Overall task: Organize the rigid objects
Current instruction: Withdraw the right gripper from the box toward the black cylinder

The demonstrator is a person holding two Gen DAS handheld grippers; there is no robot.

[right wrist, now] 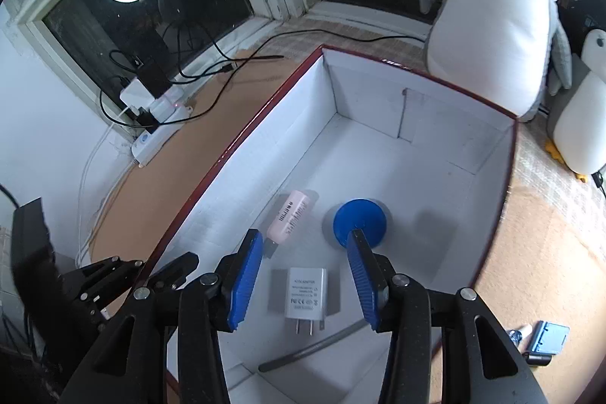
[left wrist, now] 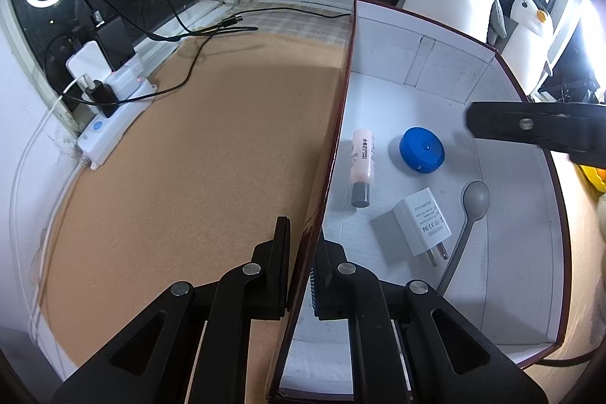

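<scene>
Looks mostly done: pink tube, blue cap, charger and spoon sit in the box. Left hand-held gripper clamps its 9 o'clock wall; right hand-held gripper hangs empty, released. Bits at 4 o'clock remain on the counter.

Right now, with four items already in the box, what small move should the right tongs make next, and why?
Probably lift the right tongs out of the box toward the small items lying outside its right wall. They hang open and empty above the white adapter, while the left tongs pinch the box wall.
</scene>
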